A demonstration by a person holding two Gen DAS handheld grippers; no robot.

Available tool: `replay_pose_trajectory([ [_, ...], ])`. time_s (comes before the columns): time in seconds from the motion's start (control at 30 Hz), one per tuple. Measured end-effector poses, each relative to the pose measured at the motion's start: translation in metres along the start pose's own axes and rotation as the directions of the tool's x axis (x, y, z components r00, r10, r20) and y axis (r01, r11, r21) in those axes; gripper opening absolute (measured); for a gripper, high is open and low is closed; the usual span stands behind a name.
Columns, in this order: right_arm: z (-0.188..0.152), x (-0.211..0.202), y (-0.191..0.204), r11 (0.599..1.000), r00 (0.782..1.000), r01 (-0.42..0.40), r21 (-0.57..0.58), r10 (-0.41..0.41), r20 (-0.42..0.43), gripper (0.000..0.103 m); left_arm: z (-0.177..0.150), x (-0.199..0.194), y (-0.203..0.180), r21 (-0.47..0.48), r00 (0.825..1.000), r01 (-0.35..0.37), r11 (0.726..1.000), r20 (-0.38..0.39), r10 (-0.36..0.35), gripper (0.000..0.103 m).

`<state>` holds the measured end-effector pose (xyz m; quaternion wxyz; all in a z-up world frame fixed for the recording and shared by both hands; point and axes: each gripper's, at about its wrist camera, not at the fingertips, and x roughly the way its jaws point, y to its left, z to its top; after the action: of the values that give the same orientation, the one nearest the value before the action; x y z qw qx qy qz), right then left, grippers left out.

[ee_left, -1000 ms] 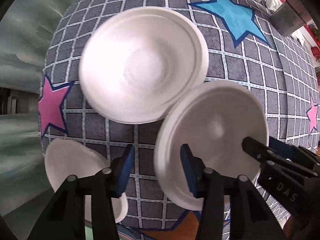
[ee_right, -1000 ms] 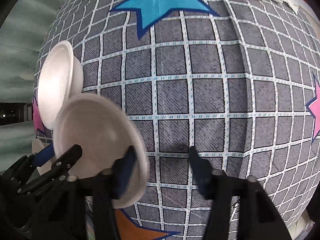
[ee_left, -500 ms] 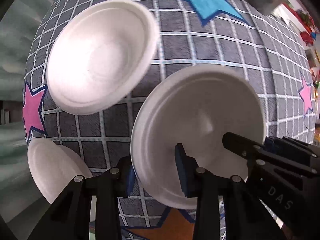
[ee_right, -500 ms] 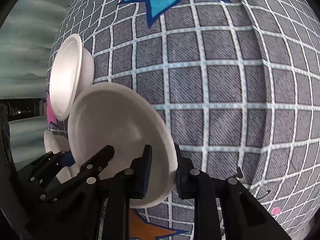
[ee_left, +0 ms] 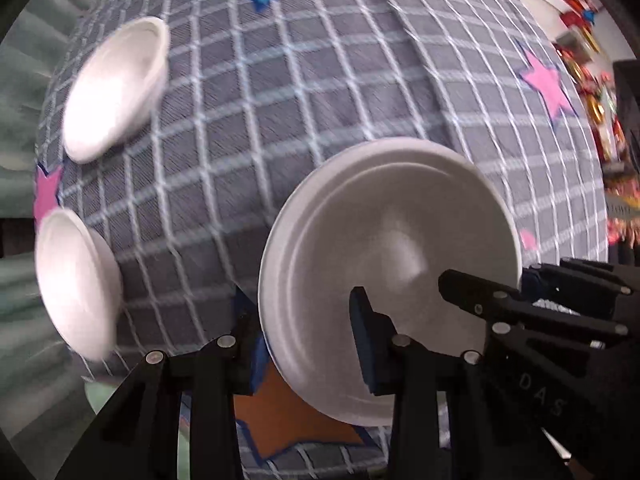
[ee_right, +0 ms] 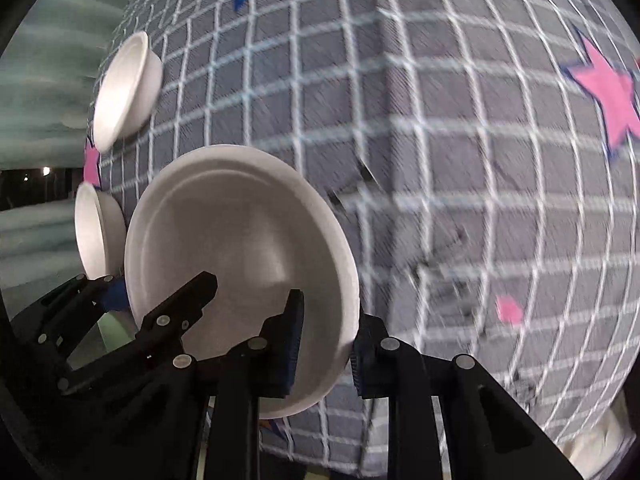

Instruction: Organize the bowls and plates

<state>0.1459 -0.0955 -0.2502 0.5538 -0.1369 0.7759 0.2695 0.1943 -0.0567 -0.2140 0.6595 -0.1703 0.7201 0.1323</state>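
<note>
A white bowl [ee_left: 384, 264] is lifted above the grey checked cloth, held at two sides of its rim. My left gripper [ee_left: 308, 336] is shut on its left rim. My right gripper [ee_right: 326, 340] is shut on its right rim; the bowl also shows in the right wrist view [ee_right: 236, 248]. Two more white bowls rest on the cloth at the left, a far bowl [ee_left: 116, 88] and a near bowl [ee_left: 76, 280]. They also show in the right wrist view, the far bowl [ee_right: 124, 88] and the near bowl [ee_right: 98, 236].
The table is covered by a grey checked cloth [ee_left: 320, 92] with blue, pink and orange stars. Its left edge runs just past the two resting bowls. Coloured clutter [ee_left: 600, 92] lies beyond the far right edge.
Both grippers have moved right with the bowl held between them. The two resting bowls have slid toward the left of both views. The view is motion-blurred.
</note>
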Motion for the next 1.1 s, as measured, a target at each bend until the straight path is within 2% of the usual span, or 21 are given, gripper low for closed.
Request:
replay_pose_trajectory([
  [0.13,-0.021,0.002,-0.016,1.0,0.999,0.012,0.022,-0.011,-0.039,0.024,-0.033,0.007,-0.042,0.064,0.999,0.018,0.998,-0.05,-0.014,0.04],
  [0.3,-0.045,0.008,-0.018,1.0,0.996,0.007,0.004,-0.007,-0.087,0.024,-0.068,0.016,-0.069,0.093,0.996,0.023,0.995,-0.088,-0.015,0.041],
  [0.47,-0.058,0.018,-0.006,0.999,0.993,0.004,-0.044,-0.009,-0.114,0.024,-0.097,0.028,-0.064,0.088,0.993,0.014,0.996,-0.114,-0.004,0.041],
  [0.53,-0.058,0.02,-0.002,0.998,0.993,0.01,-0.061,-0.017,-0.116,0.024,-0.108,0.031,-0.061,0.088,0.994,0.004,0.996,-0.109,0.006,0.045],
  [0.57,-0.058,0.023,0.001,0.998,0.993,0.008,-0.066,-0.016,-0.117,0.024,-0.109,0.031,-0.055,0.085,0.994,-0.005,0.996,-0.106,0.014,0.054],
  [0.6,-0.057,0.023,0.001,0.997,0.992,0.011,-0.071,-0.02,-0.121,0.024,-0.116,0.03,-0.051,0.081,0.995,-0.019,0.997,-0.099,0.028,0.067],
  [0.63,-0.056,0.023,0.003,0.997,0.992,0.014,-0.073,-0.023,-0.122,0.024,-0.122,0.029,-0.045,0.076,0.995,-0.038,0.996,-0.087,0.044,0.073],
  [0.7,-0.054,0.019,0.0,0.997,0.992,0.027,-0.074,-0.035,-0.119,0.048,-0.126,0.02,-0.028,0.071,0.996,-0.06,0.996,-0.056,0.064,0.078],
  [0.73,-0.052,0.017,-0.002,0.997,0.993,0.028,-0.073,-0.035,-0.109,0.077,-0.131,0.015,-0.027,0.073,0.996,-0.065,0.995,-0.049,0.068,0.078],
  [0.77,-0.05,0.01,-0.004,0.997,0.996,0.021,-0.071,-0.027,-0.086,0.086,-0.136,0.012,-0.024,0.072,0.996,-0.067,0.995,-0.046,0.071,0.078],
  [1.1,-0.04,-0.029,-0.037,0.999,0.999,0.046,0.024,-0.046,-0.014,0.086,-0.167,-0.021,0.027,0.008,0.998,-0.061,0.998,-0.007,0.061,0.079],
])
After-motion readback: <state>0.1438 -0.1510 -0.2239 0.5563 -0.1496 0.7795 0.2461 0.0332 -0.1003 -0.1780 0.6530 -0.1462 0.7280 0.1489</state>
